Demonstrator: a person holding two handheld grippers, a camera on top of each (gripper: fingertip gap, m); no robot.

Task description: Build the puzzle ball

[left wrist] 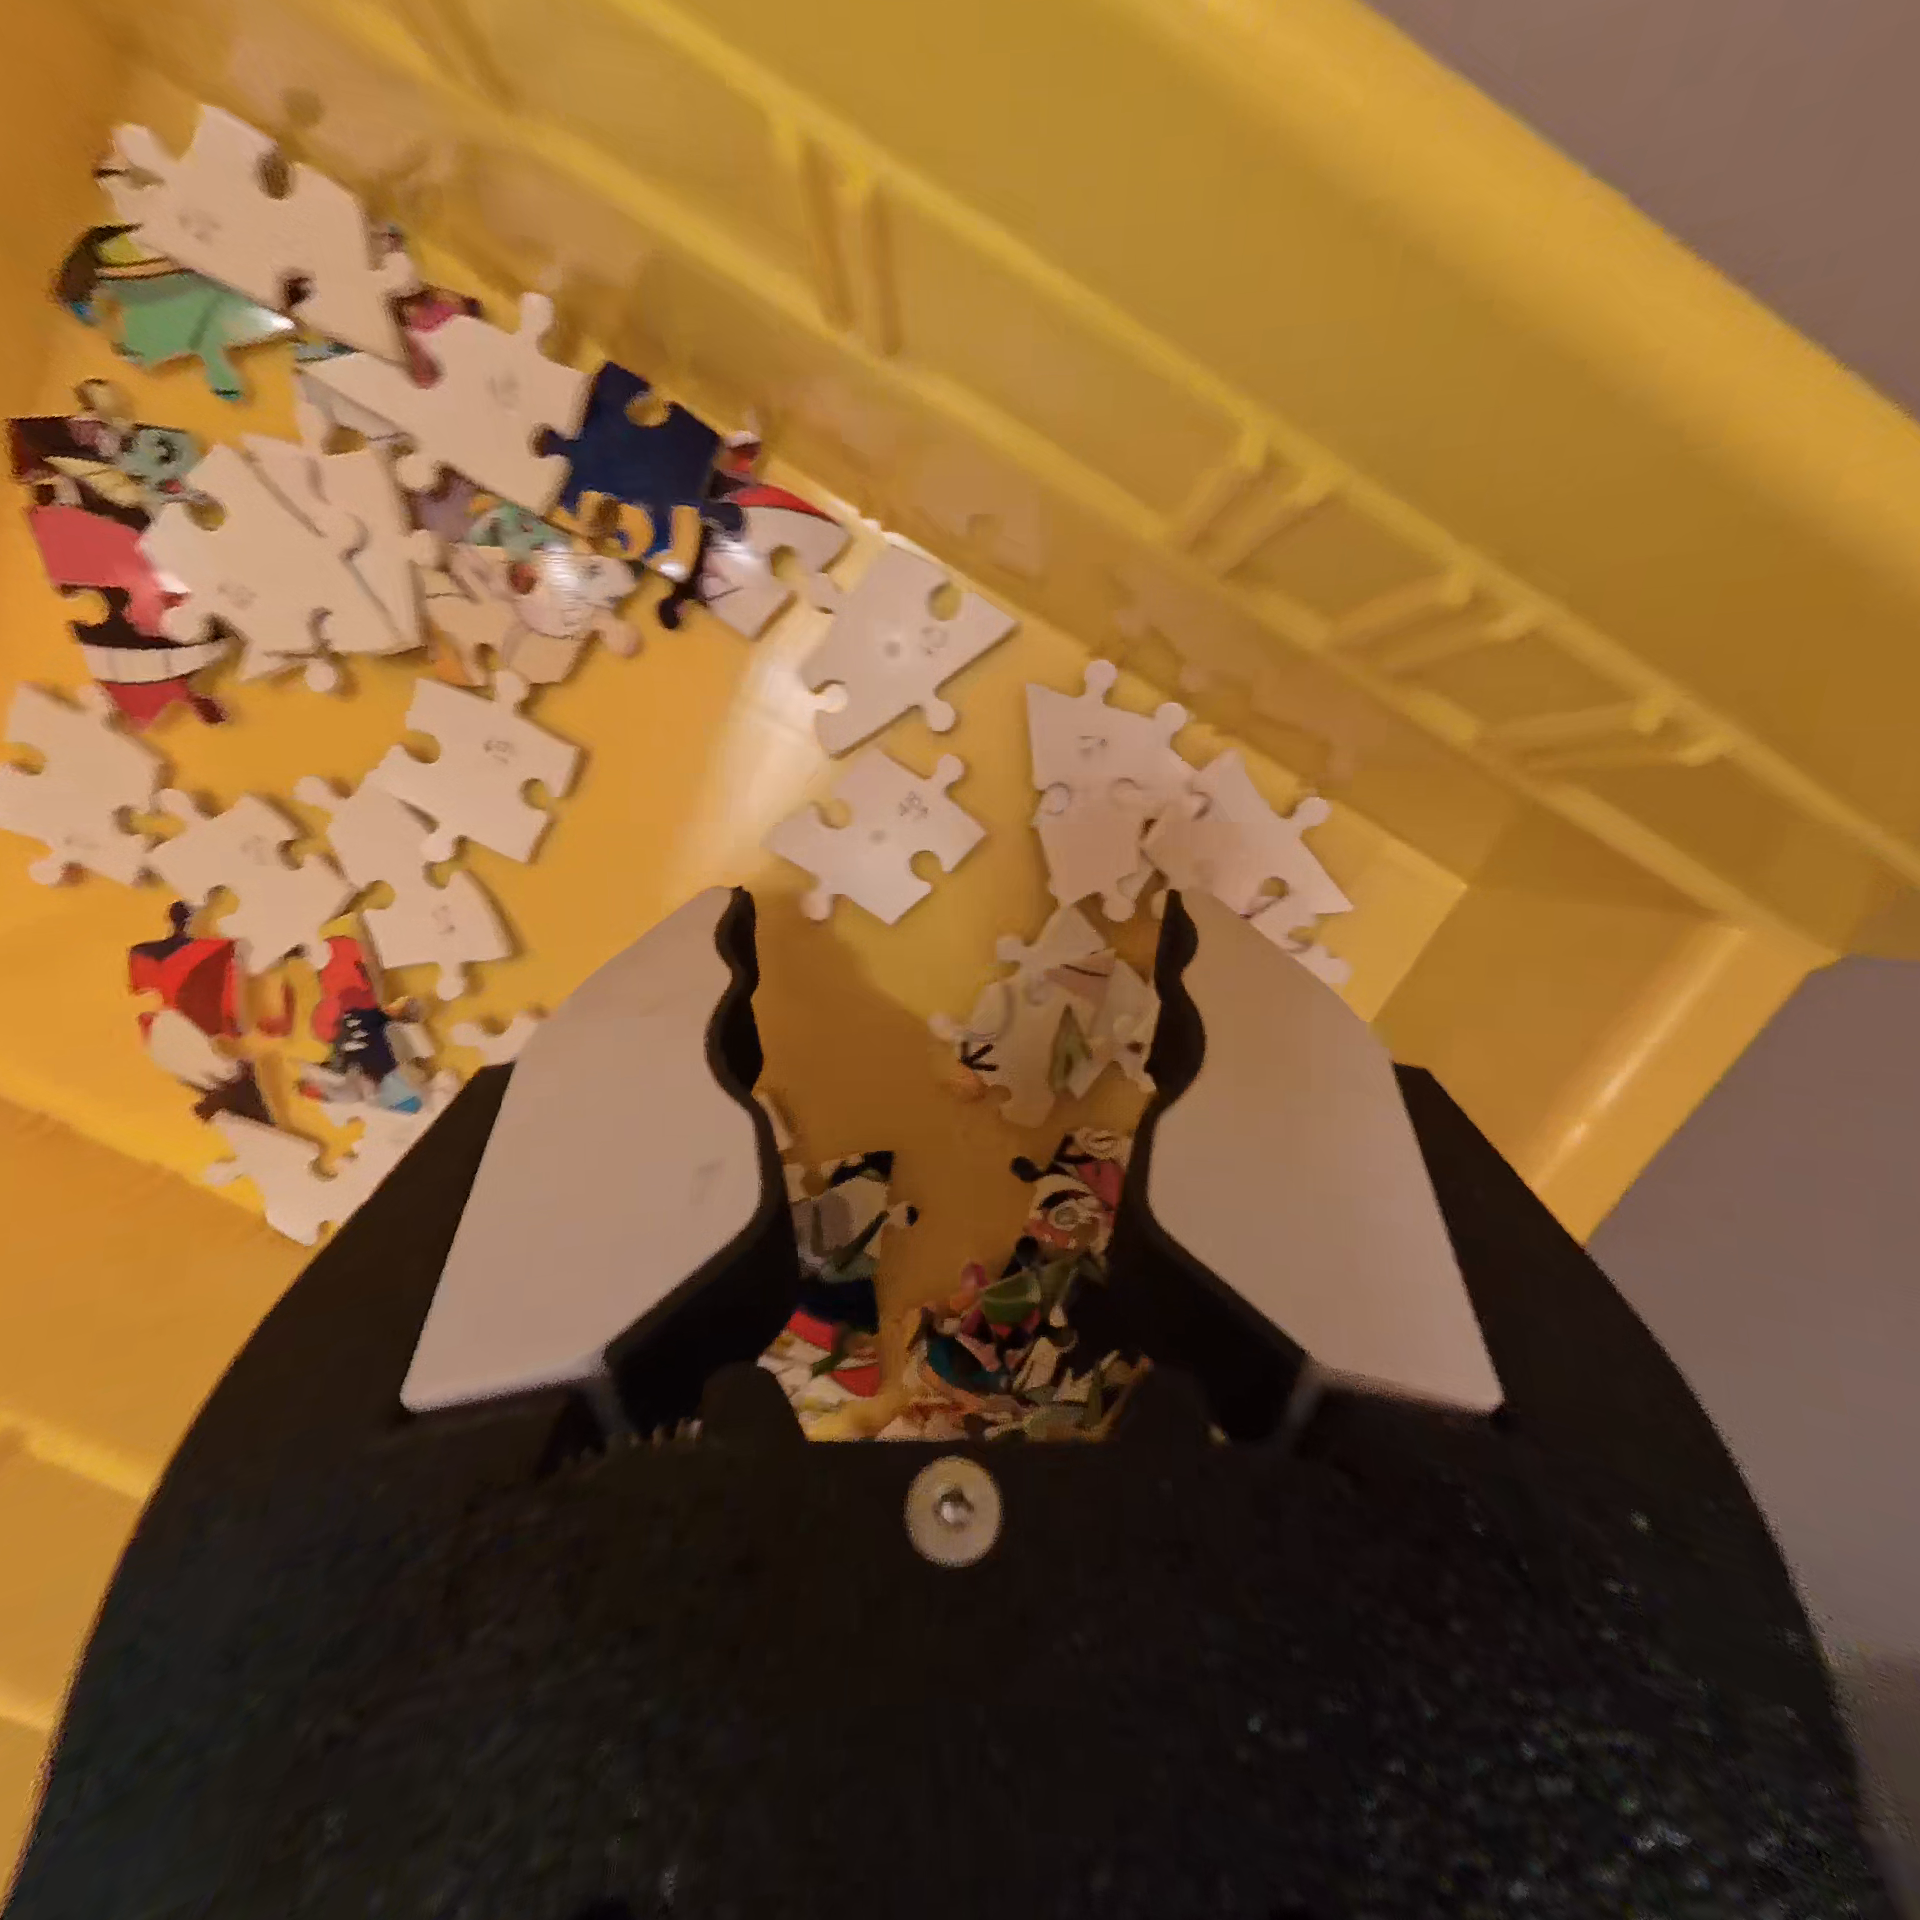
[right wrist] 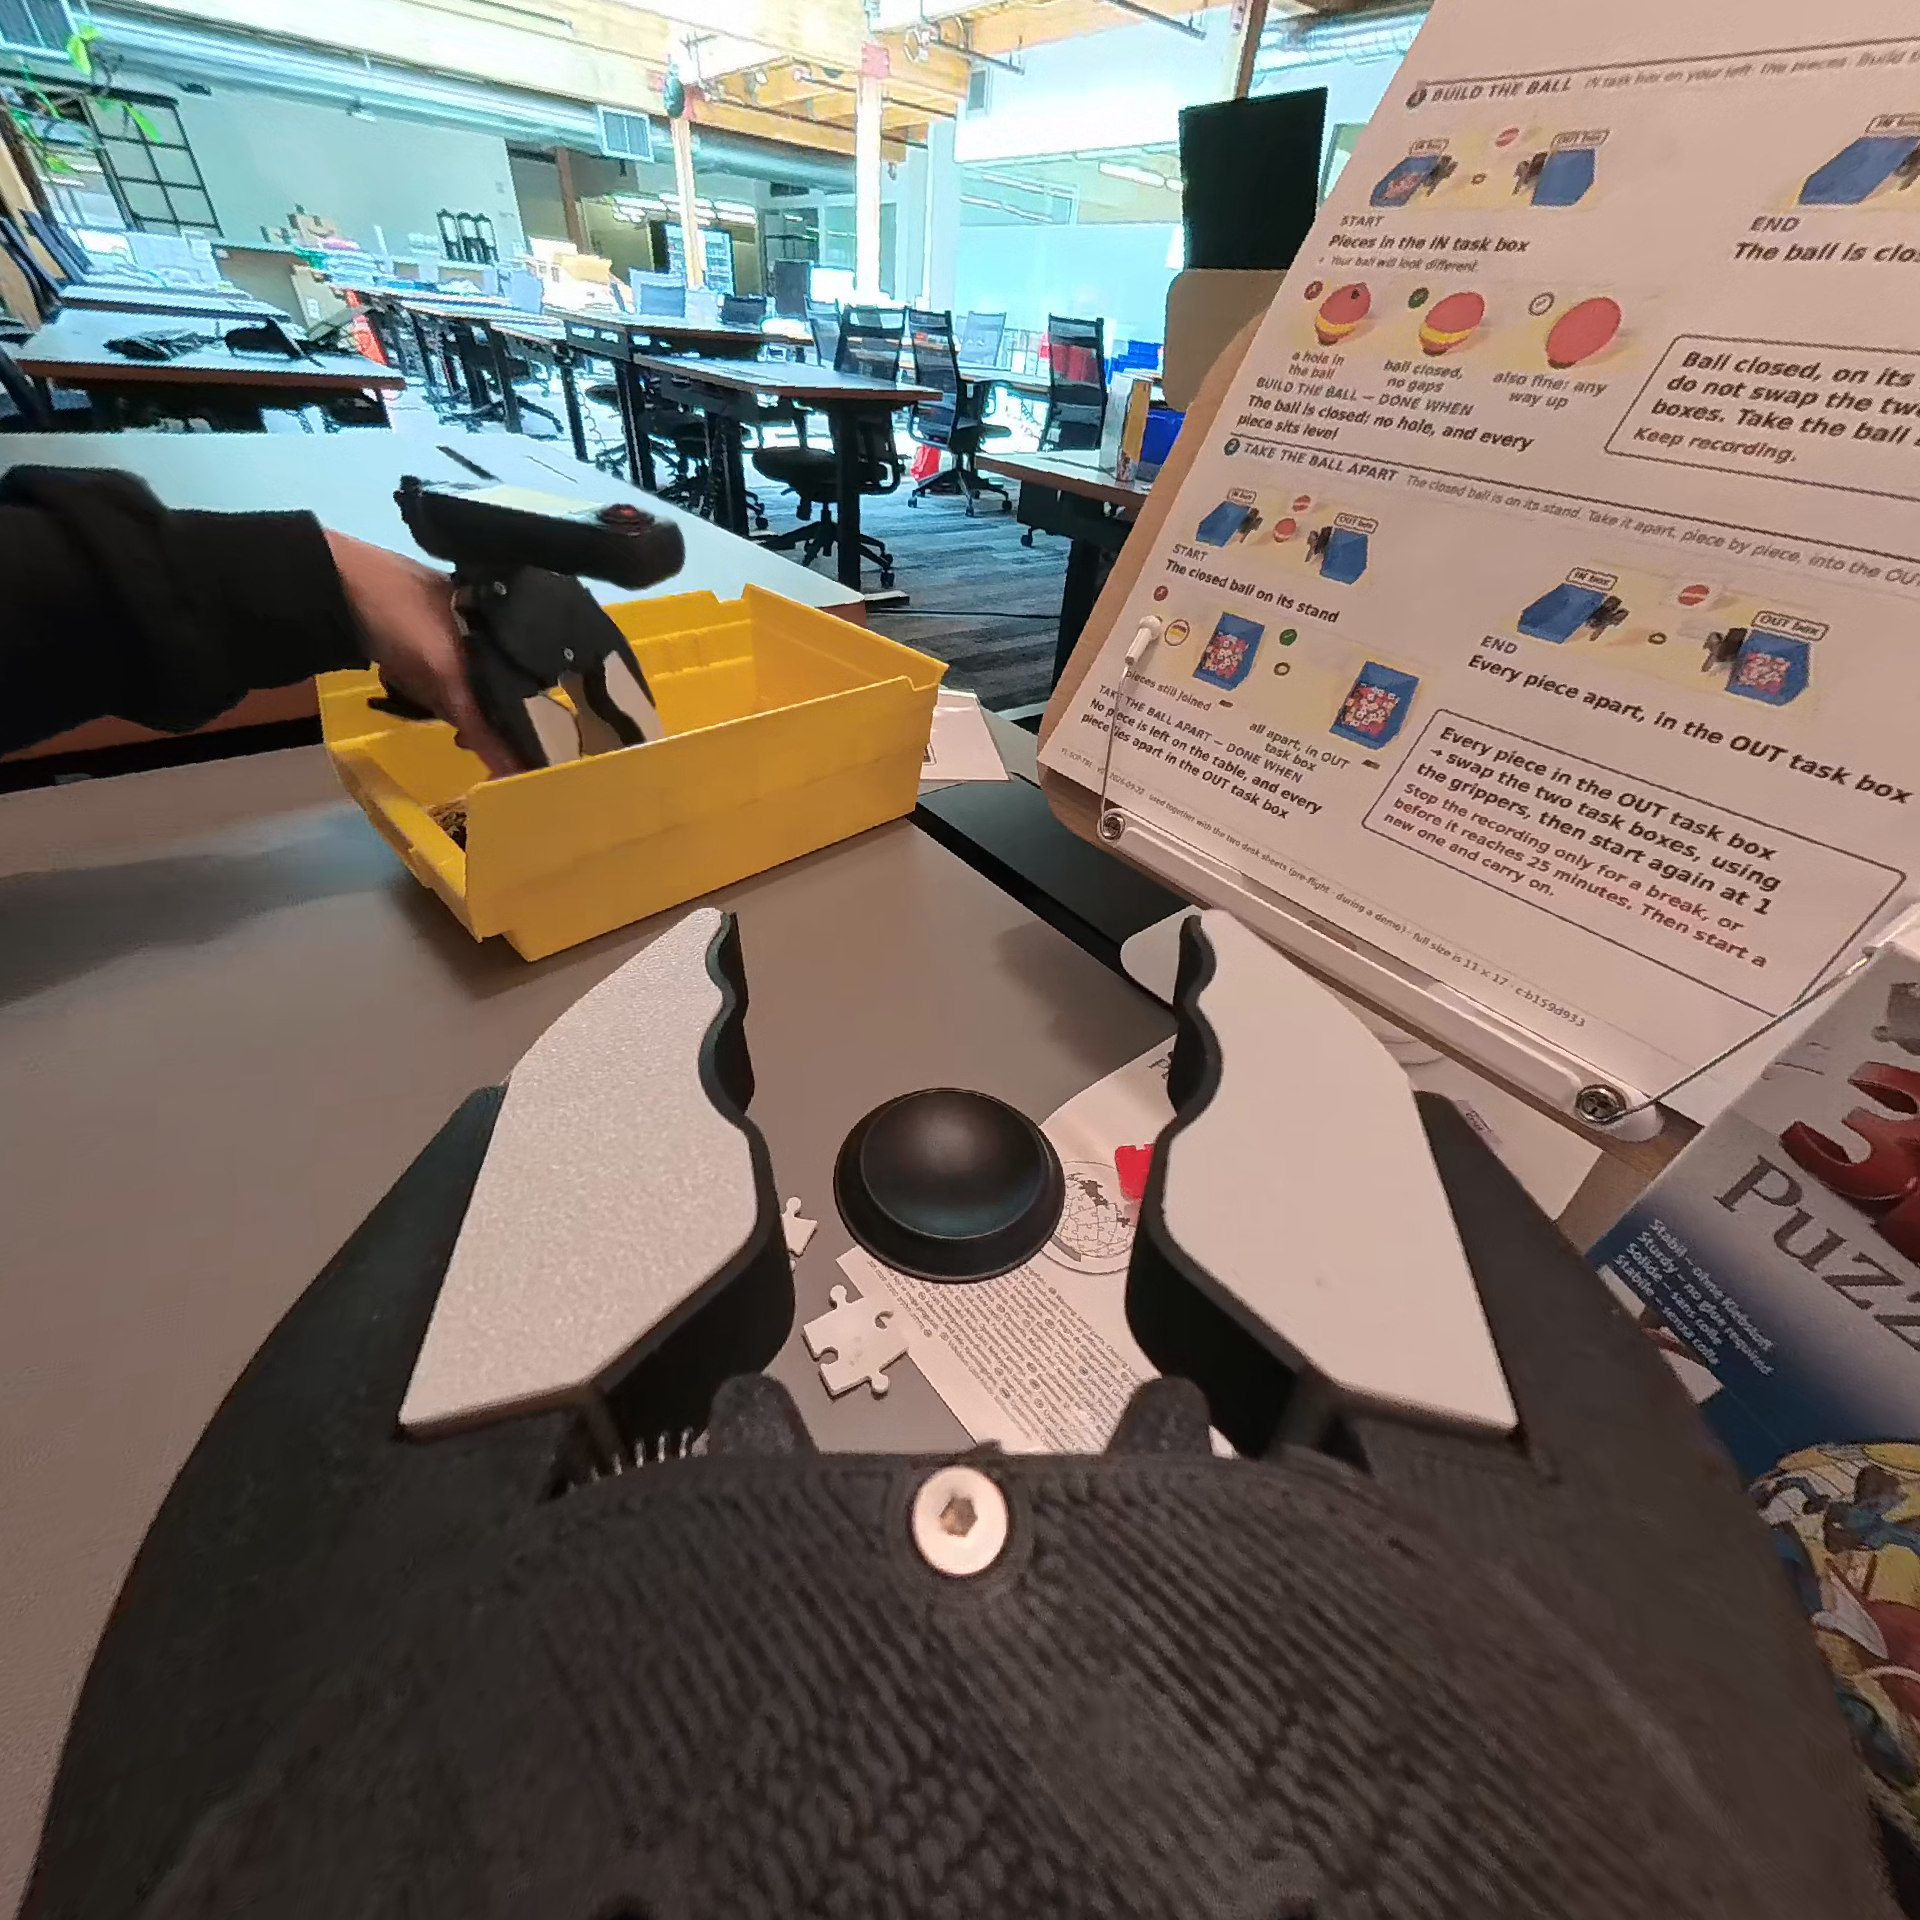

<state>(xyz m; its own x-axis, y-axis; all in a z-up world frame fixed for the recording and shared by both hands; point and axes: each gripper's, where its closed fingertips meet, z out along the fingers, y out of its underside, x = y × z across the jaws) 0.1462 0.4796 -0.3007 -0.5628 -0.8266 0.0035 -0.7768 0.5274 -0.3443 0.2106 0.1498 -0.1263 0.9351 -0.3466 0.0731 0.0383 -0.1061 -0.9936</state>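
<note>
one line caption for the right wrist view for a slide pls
Open right gripper above black dome stand while left gripper dips into yellow bin.

- Loose flat cardboard puzzle pieces (left wrist: 883, 831) lie scattered inside the yellow plastic bin (left wrist: 1143, 343), most showing the white back, some the coloured cartoon print; several overlap.
- One white puzzle piece (right wrist: 857, 1340) lies flat on the grey tabletop, just beside the black domed stand (right wrist: 948, 1179), partly on a printed paper sheet.
</note>
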